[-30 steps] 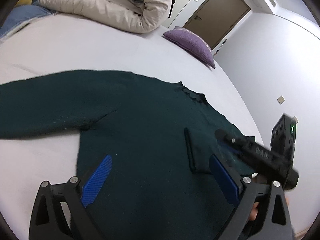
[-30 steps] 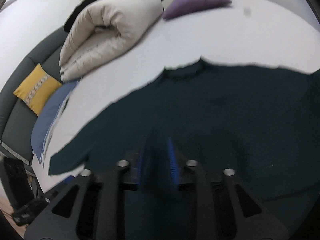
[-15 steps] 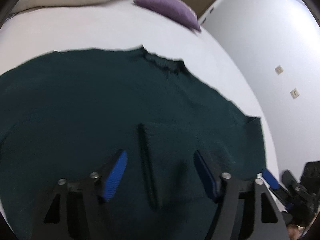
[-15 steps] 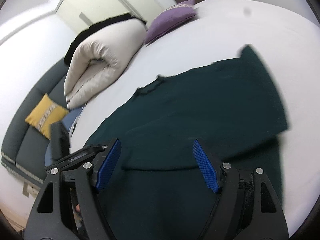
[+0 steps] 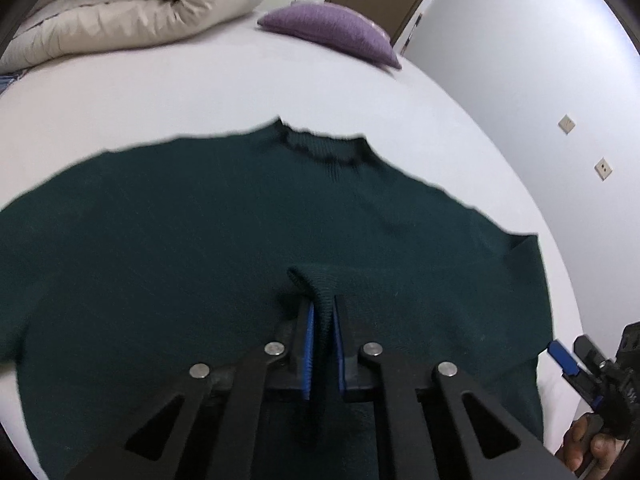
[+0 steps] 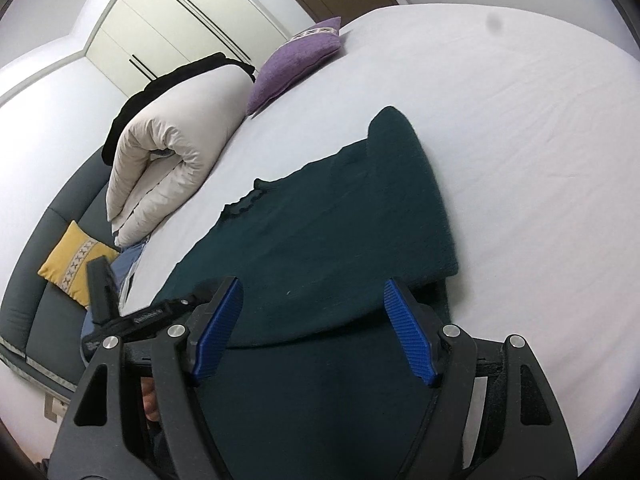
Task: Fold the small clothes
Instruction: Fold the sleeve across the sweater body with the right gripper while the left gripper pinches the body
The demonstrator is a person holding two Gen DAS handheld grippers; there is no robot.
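Observation:
A dark green knit sweater lies flat on the white bed, collar away from me. Its right sleeve is folded across the body; the fold shows in the right wrist view. My left gripper is shut on the sleeve cuff in the middle of the sweater's body. My right gripper is open and empty above the sweater's lower right part. It also shows at the left wrist view's right edge.
A rolled beige duvet and a purple pillow lie at the far side of the bed. A grey sofa with a yellow cushion stands beyond the bed's left edge. A wall is to the right.
My right gripper let go of the folded sleeve, opened and drew back. My left gripper moved over the sleeve cuff and shut on it.

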